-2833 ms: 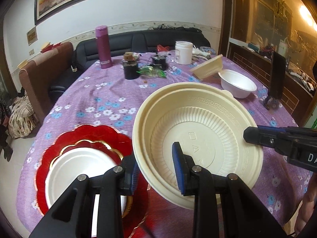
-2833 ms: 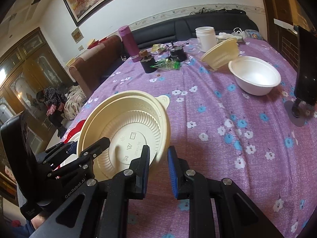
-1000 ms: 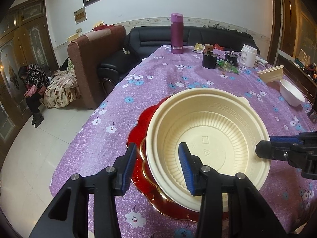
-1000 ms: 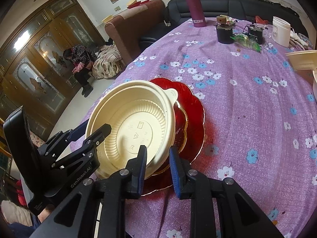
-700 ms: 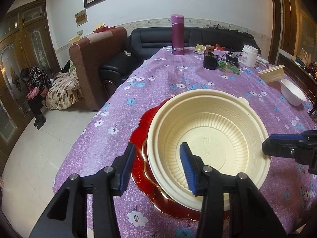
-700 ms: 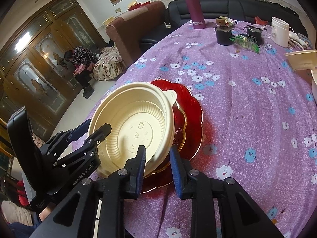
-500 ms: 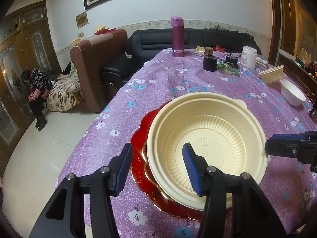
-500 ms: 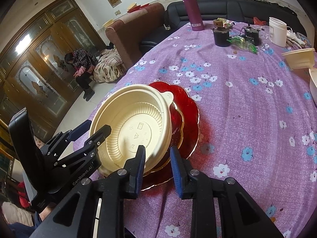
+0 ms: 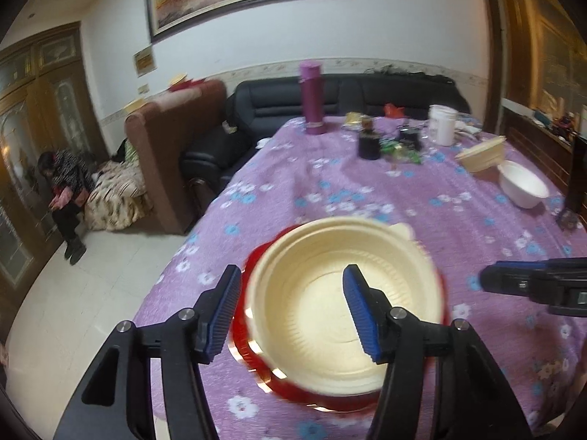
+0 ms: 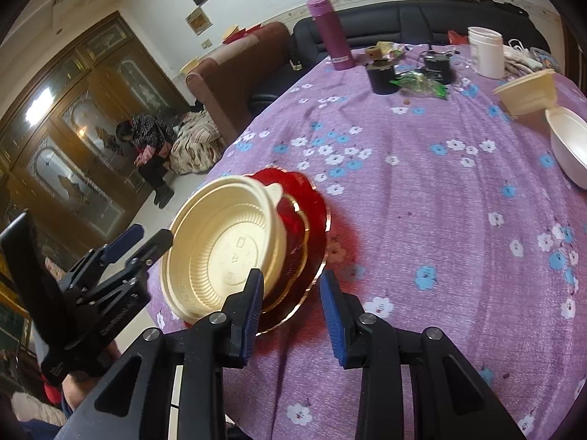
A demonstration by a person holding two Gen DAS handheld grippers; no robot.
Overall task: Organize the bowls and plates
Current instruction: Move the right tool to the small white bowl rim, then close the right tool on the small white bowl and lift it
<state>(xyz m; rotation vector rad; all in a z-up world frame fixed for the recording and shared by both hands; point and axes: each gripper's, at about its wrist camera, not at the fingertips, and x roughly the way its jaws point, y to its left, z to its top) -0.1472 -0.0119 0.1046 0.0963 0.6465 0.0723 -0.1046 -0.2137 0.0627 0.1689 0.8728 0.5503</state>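
A large cream plastic bowl point(image 9: 341, 304) rests on the red gold-rimmed plate point(image 9: 256, 352) near the table's front left edge; both also show in the right wrist view, the bowl point(image 10: 223, 249) and the plate point(image 10: 308, 227). My left gripper point(image 9: 290, 308) is open and empty, raised just before the bowl. My right gripper point(image 10: 291, 297) is open and empty, above the plate's near edge. A white bowl point(image 9: 522, 189) and a tilted cream bowl point(image 9: 482, 154) sit at the far right.
The purple flowered tablecloth point(image 10: 422, 190) covers the table. At the back stand a magenta flask point(image 9: 311, 99), a black jar point(image 9: 368, 143), a white tub point(image 9: 444, 124) and a green wrapper point(image 10: 422, 84). A black stand point(image 9: 572, 183) is at the right edge. A sofa and a seated person lie beyond.
The cream bowl was carried left and set onto the red plate. Both grippers have since opened, let go of it and drawn back and up.
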